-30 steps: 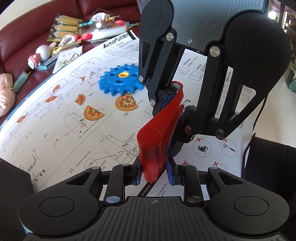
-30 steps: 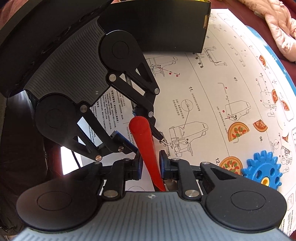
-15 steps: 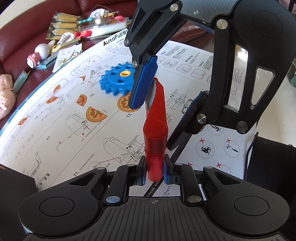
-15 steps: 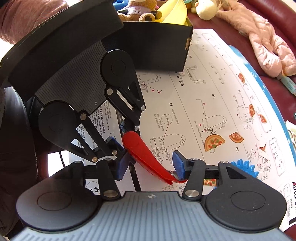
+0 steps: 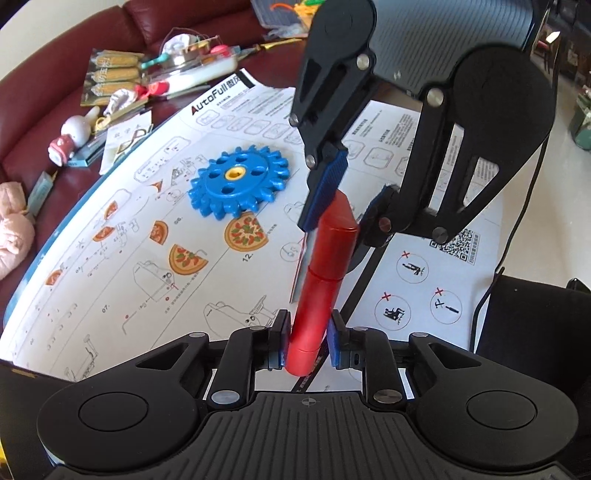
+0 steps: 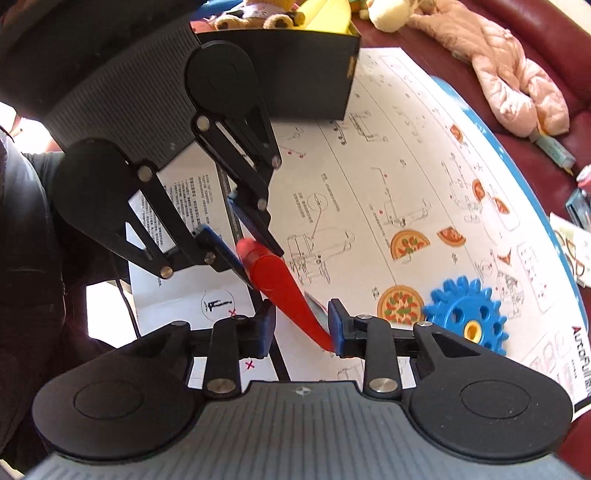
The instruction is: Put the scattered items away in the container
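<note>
A red plastic toy piece (image 5: 321,273) hangs tilted over the instruction sheet (image 5: 122,266). My left gripper (image 5: 308,341) is shut on its thick lower end; its jaws are opening slightly, but both pads still touch it. From across, my right gripper (image 5: 351,206) reaches over the top end. In the right wrist view the flat red tip (image 6: 291,291) lies between the right gripper's (image 6: 301,330) jaws. These jaws are closing; only the right pad touches the tip and the left pad stands apart. The black box (image 6: 306,74) sits behind.
A blue toy gear (image 5: 238,181) lies on the sheet beside printed pizza pictures. The box holds a teddy bear (image 6: 255,14) and a yellow item. Packets and small toys (image 5: 110,77) clutter the red sofa, with a pink garment (image 6: 513,74) nearby.
A second ago both grippers pinched the red piece. The right jaws then spread wide and have now narrowed again, loose around the tip. The piece stands more upright.
</note>
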{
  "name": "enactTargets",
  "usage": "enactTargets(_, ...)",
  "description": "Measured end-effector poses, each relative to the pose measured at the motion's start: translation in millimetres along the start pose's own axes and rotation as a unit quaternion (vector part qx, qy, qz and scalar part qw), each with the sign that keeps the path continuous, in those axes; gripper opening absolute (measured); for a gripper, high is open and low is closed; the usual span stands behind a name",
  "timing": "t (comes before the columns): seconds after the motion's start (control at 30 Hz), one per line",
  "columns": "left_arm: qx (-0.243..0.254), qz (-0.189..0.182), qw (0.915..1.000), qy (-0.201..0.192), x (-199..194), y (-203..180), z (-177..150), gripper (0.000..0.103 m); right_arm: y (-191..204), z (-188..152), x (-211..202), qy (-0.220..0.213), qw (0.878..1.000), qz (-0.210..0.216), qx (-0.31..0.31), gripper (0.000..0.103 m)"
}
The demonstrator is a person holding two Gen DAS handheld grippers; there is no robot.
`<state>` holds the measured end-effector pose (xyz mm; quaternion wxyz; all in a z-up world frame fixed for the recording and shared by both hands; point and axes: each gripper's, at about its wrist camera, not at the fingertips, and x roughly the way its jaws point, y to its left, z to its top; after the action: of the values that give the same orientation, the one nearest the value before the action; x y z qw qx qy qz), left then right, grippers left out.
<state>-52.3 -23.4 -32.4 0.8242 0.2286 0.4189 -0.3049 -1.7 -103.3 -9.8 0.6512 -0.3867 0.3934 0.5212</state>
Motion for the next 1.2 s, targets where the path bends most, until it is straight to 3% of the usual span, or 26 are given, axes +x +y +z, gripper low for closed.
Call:
enactTargets(0.27, 0.075, 0.008, 0.9971, 0.011, 19, -18, 29, 0.032, -1, -51, 6, -0.020, 0.996, 0.015, 0.080, 0.030)
enactTargets(0.43, 0.118, -0.003, 0.9925, 0.034, 34, -19, 45, 0.032, -8, -64, 14, -0.034, 0.994, 0.023, 0.105, 0.030)
enactTargets(0.53, 0.136, -0.021, 0.9893, 0.048, 44, -21, 55, 0.027, -12, -73, 16, -0.043, 0.992, 0.016, 0.117, 0.034)
enactTargets(0.67, 0.139, -0.045, 0.9873, 0.062, 53, -17, 64, 0.026, -13, -84, 6, -0.053, 0.991, 0.009, 0.126, 0.051)
enactTargets(0.8, 0.114, -0.060, 0.9894, 0.067, 59, -10, 76, 0.020, -15, -90, -13, -0.074, 0.989, -0.015, 0.131, 0.054)
enactTargets(0.9, 0.087, -0.071, 0.9910, 0.072, 62, -2, 83, 0.020, -18, -88, -19, -0.075, 0.989, -0.035, 0.125, 0.051)
enactTargets(0.97, 0.087, -0.066, 0.9913, 0.073, 63, -2, 86, 0.022, -20, -86, -14, -0.057, 0.990, -0.054, 0.114, 0.036)
enactTargets(1.0, 0.087, -0.062, 0.9916, 0.073, 64, -2, 87, 0.024, -23, -85, -12, -0.050, 0.991, -0.056, 0.114, 0.035)
enactTargets(1.1, 0.088, -0.039, 0.9927, 0.073, 67, 2, 87, 0.035, -32, -84, -8, -0.045, 0.990, -0.028, 0.129, 0.027)
enactTargets(1.2, 0.083, -0.035, 0.9929, 0.077, 74, 6, 85, 0.038, -35, -81, -1, -0.041, 0.990, -0.013, 0.137, 0.026)
